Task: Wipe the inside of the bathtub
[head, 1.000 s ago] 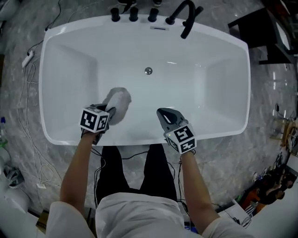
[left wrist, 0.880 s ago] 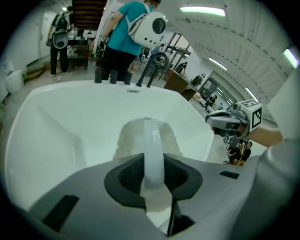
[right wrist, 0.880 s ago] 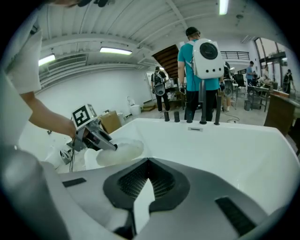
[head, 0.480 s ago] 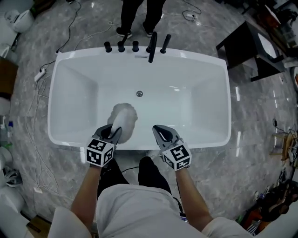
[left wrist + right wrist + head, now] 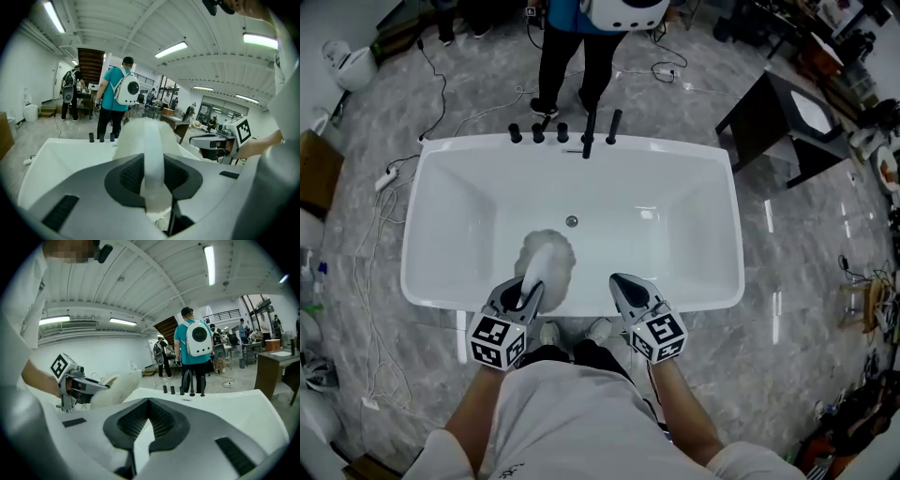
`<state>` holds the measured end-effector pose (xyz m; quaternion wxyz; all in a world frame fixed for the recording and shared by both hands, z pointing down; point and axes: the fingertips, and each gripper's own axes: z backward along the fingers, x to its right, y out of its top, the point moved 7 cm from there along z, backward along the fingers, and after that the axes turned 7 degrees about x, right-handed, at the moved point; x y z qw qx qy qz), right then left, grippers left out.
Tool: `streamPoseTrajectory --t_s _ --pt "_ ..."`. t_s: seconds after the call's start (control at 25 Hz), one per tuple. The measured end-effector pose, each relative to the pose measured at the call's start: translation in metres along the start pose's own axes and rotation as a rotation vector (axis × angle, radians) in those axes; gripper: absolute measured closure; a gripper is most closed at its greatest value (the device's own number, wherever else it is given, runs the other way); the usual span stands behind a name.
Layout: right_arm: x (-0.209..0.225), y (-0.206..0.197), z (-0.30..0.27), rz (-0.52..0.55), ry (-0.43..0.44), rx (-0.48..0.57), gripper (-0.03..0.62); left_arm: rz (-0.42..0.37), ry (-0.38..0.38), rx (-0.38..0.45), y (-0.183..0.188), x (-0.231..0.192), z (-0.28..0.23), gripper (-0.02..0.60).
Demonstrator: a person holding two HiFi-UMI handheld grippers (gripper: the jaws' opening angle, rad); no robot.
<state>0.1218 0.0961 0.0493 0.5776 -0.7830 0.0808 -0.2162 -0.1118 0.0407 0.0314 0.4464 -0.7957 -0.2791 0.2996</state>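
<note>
At six o'clock the left gripper (image 5: 527, 289) has its fingers pinched on the strap of a fluffy mitt (image 5: 547, 261) (probably soft, light and floppy, so that strap looks the surest hold). At five o'clock the right gripper (image 5: 621, 283) is empty, fingers pressed together. Beyond, the mitt hangs over the near slope of the bathtub (image 5: 675, 234).

The white rectangular bathtub (image 5: 441, 234) fills the middle of the frame, its drain (image 5: 571, 221) at centre. A fluffy white duster (image 5: 547, 260) hangs over its lower-left inside, its band clamped by the left gripper (image 5: 528, 289).
</note>
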Motion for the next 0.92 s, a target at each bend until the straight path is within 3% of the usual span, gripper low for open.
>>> streamPoseTrajectory --t_s 0.48,0.92 --pt "-0.043 0.037 0.027 0.014 -0.118 0.085 0.574 -0.052 -0.101 0.135 0.025 -0.008 0.042 0.483" --pt "-0.05 0.057 0.014 0.036 -0.144 0.15 0.574 -0.07 -0.052 0.276 0.047 -0.035 0.059 0.483"
